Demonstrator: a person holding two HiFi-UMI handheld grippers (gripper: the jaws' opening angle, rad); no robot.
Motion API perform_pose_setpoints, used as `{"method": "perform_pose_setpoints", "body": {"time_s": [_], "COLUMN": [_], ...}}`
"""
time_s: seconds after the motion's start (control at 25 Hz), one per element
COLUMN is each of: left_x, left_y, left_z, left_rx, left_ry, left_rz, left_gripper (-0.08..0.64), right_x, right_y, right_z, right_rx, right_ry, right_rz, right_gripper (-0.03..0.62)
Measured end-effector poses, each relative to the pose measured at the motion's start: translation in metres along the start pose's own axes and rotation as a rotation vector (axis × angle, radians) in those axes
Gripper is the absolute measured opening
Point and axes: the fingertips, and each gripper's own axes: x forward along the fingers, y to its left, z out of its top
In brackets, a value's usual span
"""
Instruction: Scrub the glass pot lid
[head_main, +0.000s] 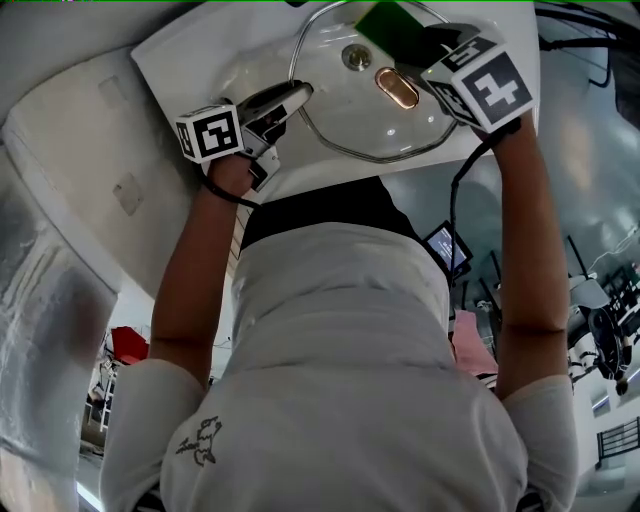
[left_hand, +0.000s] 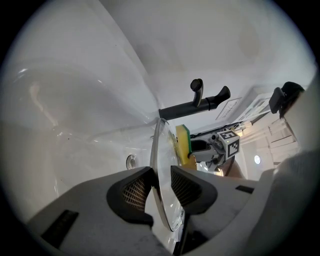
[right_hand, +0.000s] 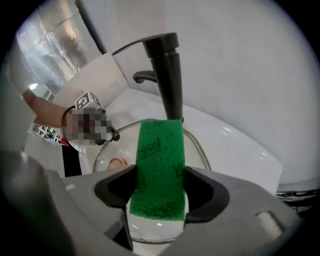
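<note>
Between left gripper (left_hand: 160, 187) jaws: glass pot lid (left_hand: 161, 145) rim clamped. Right gripper (right_hand: 159, 192) pinches green sponge (right_hand: 159, 155) ahead, by lid; scrubbing likely underway, unfinished.

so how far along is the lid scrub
Set up: left gripper clamps the lid by its rim over the sink, right gripper grips the sponge. In hand: sponge is at the glass, apparently touching. To do: no suds or marks show, so how much scrubbing remains is unclear.

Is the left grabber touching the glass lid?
Touching. In the left gripper view, the left gripper has its jaws pinched on the edge of the lid, one on each side.
</note>
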Motion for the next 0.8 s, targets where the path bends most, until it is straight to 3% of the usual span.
{"method": "perform_pose_setpoints", "body": {"time_s": [0.2,0.6,0.8], "left_x": [0.000,0.001,0.000], "left_y": [0.000,-0.004,-0.001], "left_z": [-0.001,-0.002,-0.002], "left_rx": [-0.014,-0.022,-0.013], "left_ry": [-0.008,-0.002,-0.001], "left_rz": [-0.009,-0.019,-0.012], "left_gripper": [0.121,0.120,0.120], "right_x": [-0.004,-0.026,-0.031], "right_y": [-0.013,-0.082,-0.075], "right_z": [-0.015,-0.119,-0.098], "right_rx": [0.059,0.326,0.255], "right_ry": [0.013,0.043,0.045], "right_rz": [-0.005,-0.085,-0.086], "right_gripper": [0.290,0.288,0.290]}}
